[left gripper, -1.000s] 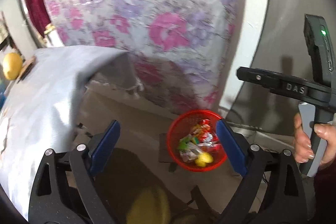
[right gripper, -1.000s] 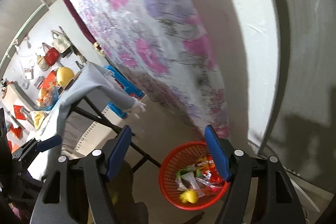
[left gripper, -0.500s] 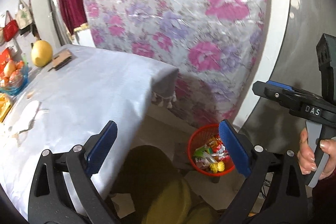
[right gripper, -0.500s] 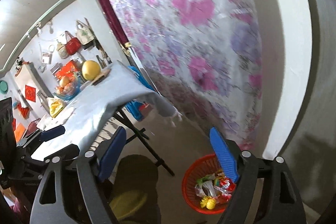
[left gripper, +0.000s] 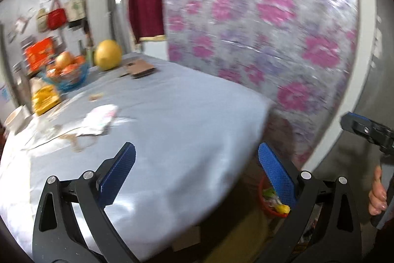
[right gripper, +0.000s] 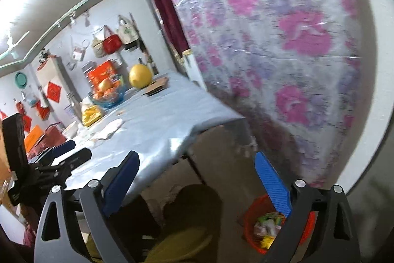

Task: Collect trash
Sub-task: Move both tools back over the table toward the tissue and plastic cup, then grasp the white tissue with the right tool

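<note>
Both grippers are hanging wide open and empty: the left gripper (left gripper: 195,165) over the blue-clothed table (left gripper: 172,115), where crumpled wrappers (left gripper: 98,118) are lying toward its left edge; the right gripper (right gripper: 197,170) above the red trash basket (right gripper: 253,213) sitting on the floor past the table's corner.

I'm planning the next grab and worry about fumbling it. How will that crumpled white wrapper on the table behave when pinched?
The white wrapper looks thin and creased, so it will probably be floppy and very light. Lying flat on the smooth tablecloth, it may slide before the fingers catch it. Both the left gripper and right gripper are open and empty; motion blur hides finer detail.
</note>
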Demonstrator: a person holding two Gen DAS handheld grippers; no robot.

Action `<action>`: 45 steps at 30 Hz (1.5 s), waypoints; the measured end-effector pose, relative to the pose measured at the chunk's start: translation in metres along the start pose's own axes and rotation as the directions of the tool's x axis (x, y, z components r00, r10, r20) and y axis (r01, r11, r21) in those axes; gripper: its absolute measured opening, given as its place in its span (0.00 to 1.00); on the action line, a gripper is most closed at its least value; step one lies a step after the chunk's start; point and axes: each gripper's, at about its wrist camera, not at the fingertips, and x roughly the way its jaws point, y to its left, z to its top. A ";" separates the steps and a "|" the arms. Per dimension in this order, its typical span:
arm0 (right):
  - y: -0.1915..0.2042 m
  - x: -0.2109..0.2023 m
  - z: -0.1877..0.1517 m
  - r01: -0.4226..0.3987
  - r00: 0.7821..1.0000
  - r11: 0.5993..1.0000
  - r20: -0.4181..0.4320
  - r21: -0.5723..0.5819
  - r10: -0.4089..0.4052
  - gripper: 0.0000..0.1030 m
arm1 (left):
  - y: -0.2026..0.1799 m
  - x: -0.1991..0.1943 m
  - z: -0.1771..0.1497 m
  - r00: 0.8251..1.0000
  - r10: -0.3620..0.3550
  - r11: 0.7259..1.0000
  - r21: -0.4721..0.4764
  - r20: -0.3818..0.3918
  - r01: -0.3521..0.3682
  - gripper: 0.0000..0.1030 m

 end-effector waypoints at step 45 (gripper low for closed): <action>0.290 0.330 0.046 -0.266 0.895 0.915 -0.432 -0.305 0.116 0.94 | 0.334 0.118 0.005 0.867 0.369 0.869 -0.206 -0.335 -0.449 0.93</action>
